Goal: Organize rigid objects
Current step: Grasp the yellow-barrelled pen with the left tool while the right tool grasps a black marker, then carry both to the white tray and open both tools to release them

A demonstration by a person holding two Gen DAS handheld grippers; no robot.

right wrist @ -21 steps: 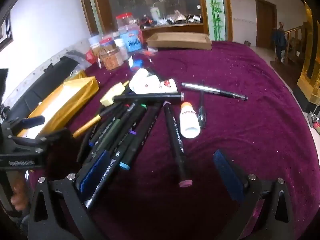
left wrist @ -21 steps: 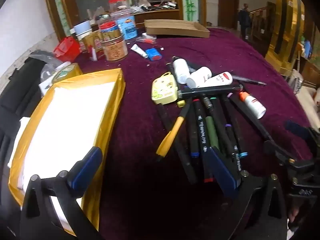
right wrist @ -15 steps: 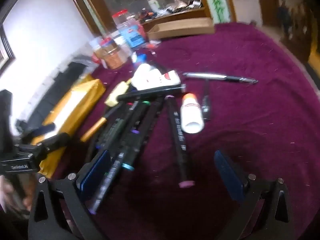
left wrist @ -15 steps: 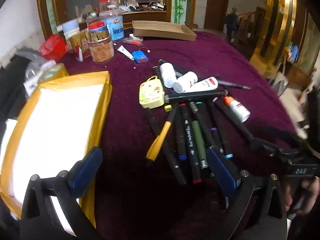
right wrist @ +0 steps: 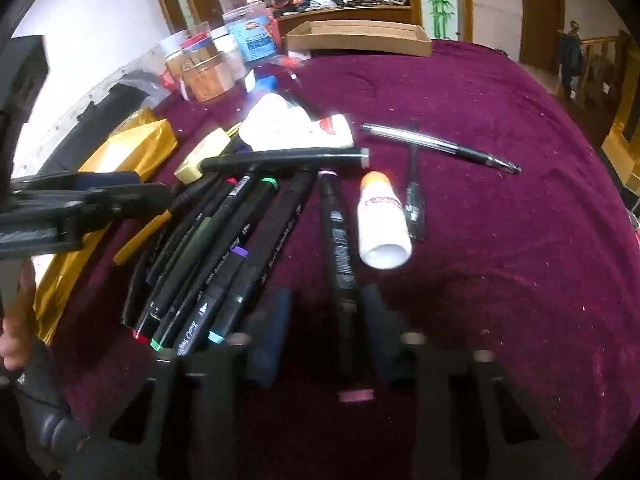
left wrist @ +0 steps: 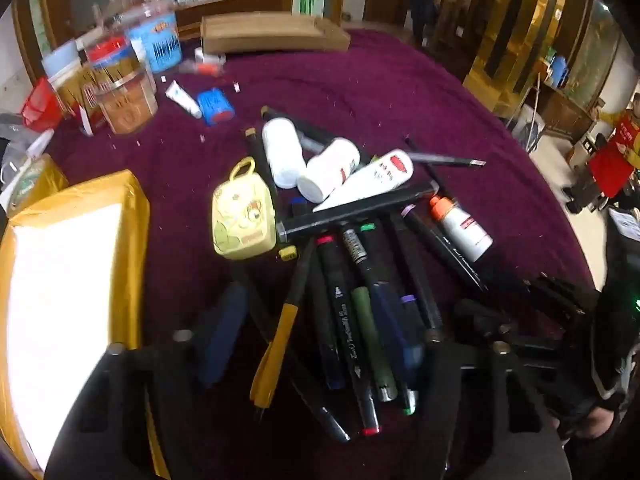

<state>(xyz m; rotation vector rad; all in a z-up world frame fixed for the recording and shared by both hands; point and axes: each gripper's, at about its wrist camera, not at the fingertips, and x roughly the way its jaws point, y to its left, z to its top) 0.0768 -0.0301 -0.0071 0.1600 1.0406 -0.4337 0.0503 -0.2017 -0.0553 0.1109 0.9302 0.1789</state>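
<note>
A: The right gripper [right wrist: 326, 322] straddles one black marker with a pink end cap [right wrist: 338, 248], pads either side of its barrel. The pads are blurred; it cannot be told whether they press on it or just flank it.

B: And the left gripper [left wrist: 316, 332] hangs over the marker pile [left wrist: 352, 312], jaws apart, the yellow-handled tool [left wrist: 280, 336] and several barrels lying between them, nothing clamped.

A: Take the yellow backpack-shaped case [left wrist: 244, 216] as landmark. The pile fans out just right of it and below it, black barrels with red, green and purple caps. An exact count is out of reach, they overlap too much.

B: Three white bottles [left wrist: 332, 168] sit above and right of the case, touching one another. A fourth, the orange-capped bottle [left wrist: 460, 226], lies farther right, beyond the pile.

A: One long black marker [left wrist: 356, 208] lies crosswise on top of the others, its end beside the case.

B: Left of the case, the gold-edged box [left wrist: 136, 216] is cut off by the frame. Everything rests on the purple cloth [left wrist: 400, 92].

A: The marker's near end hides behind the right gripper's frame.
</note>
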